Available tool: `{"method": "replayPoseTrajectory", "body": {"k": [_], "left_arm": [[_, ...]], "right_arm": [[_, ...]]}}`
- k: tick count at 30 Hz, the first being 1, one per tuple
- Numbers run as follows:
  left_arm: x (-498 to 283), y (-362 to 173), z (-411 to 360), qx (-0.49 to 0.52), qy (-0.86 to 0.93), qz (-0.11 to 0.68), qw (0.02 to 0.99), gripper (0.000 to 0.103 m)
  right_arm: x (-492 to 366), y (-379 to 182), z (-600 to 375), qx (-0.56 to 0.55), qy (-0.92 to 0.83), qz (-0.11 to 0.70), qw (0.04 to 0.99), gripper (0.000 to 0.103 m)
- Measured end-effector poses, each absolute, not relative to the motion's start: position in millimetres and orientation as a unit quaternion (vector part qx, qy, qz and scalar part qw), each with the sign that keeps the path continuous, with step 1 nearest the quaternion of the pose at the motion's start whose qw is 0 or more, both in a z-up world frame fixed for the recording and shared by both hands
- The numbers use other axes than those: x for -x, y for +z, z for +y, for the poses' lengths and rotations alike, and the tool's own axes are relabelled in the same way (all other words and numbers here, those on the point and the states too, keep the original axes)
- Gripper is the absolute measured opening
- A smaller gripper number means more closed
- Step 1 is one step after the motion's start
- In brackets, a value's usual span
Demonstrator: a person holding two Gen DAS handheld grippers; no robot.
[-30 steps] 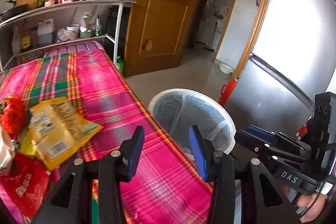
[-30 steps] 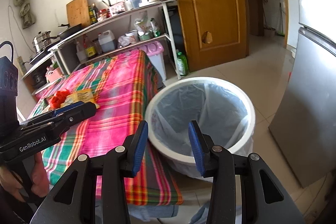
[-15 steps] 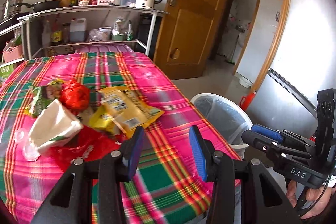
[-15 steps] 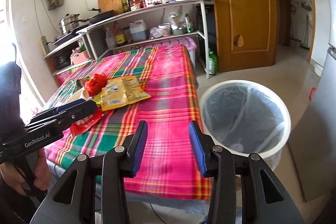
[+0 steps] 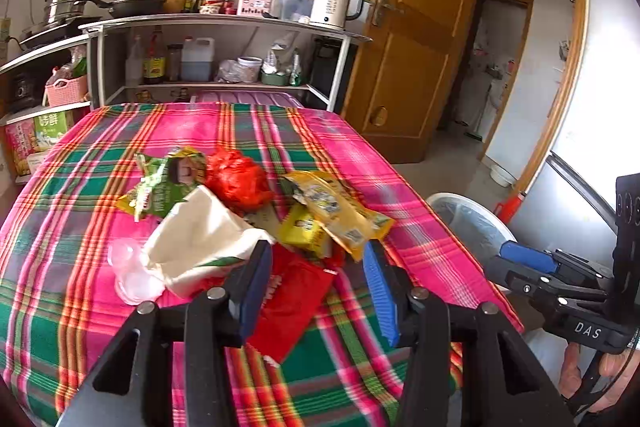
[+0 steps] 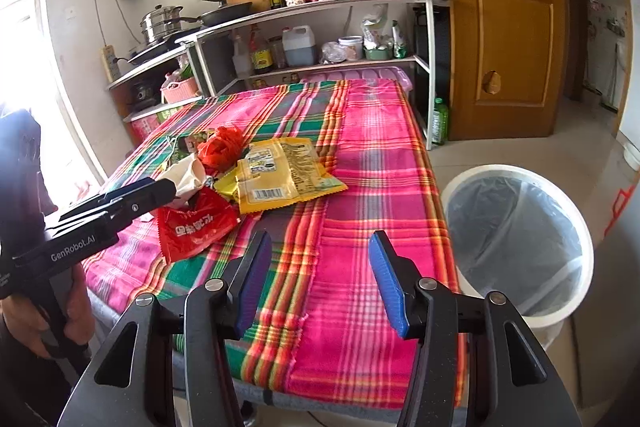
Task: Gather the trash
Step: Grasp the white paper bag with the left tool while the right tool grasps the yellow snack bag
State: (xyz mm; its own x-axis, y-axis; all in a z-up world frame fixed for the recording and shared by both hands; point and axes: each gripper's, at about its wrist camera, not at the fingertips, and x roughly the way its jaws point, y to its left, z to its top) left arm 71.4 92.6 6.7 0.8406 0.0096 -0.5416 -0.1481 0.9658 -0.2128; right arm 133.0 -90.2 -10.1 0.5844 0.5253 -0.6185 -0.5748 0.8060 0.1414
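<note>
the left tool (image 5: 316, 283) hovers low over the red wrapper (image 5: 292, 303), jaws spread and empty. the right tool (image 6: 316, 279) hangs open above the bench (image 6: 372, 155) edge. wrappers lie heaped mid-bench; the bin (image 6: 516, 243) stands beside it.

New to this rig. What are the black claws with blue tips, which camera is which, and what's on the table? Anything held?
No robot here: a person holds a handheld two-finger tool in each hand. Each picture comes from a fisheye camera on one tool, looking along its fingers. The left view shows the left tool over the trash pile, with the right tool at the edge. The right view shows the right tool over bare tablecloth, beside the lined bin.

On the table: a red wrapper, yellow packets, a white bag, a green packet, a red plastic bag, and a clear cup.

Both tools are open and hold nothing.
</note>
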Motion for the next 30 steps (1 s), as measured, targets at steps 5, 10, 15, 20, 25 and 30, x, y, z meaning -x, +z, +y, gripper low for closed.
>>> {"method": "replayPoseTrajectory", "body": {"k": [5, 10, 15, 20, 25, 30], "left_arm": [[-71.6, 5.3, 118.9, 0.129, 0.072, 0.274, 0.950, 0.055], [-76.3, -0.4, 146.7, 0.133, 0.099, 0.277, 0.946, 0.063], [-89.6, -10.5, 166.7, 0.128, 0.110, 0.294, 0.941, 0.065], [-103.0, -17.6, 177.0, 0.133, 0.103, 0.308, 0.937, 0.065], [-113.7, -22.1, 177.6, 0.127, 0.101, 0.327, 0.931, 0.065], [-116.2, -24.3, 177.9, 0.129, 0.095, 0.338, 0.927, 0.044]], "right_arm": [[-138.1, -12.4, -72.9, 0.046, 0.324, 0.332, 0.885, 0.057], [-147.4, -15.9, -54.0, 0.057, 0.336, 0.335, 0.879, 0.058], [-158.4, -18.7, -35.2, 0.066, 0.347, 0.336, 0.873, 0.066], [-173.2, -21.5, -20.5, 0.072, 0.347, 0.339, 0.872, 0.066], [-189.4, -28.1, -5.4, 0.081, 0.350, 0.345, 0.867, 0.066], [-207.3, -36.2, 5.5, 0.084, 0.356, 0.360, 0.858, 0.066]]}}
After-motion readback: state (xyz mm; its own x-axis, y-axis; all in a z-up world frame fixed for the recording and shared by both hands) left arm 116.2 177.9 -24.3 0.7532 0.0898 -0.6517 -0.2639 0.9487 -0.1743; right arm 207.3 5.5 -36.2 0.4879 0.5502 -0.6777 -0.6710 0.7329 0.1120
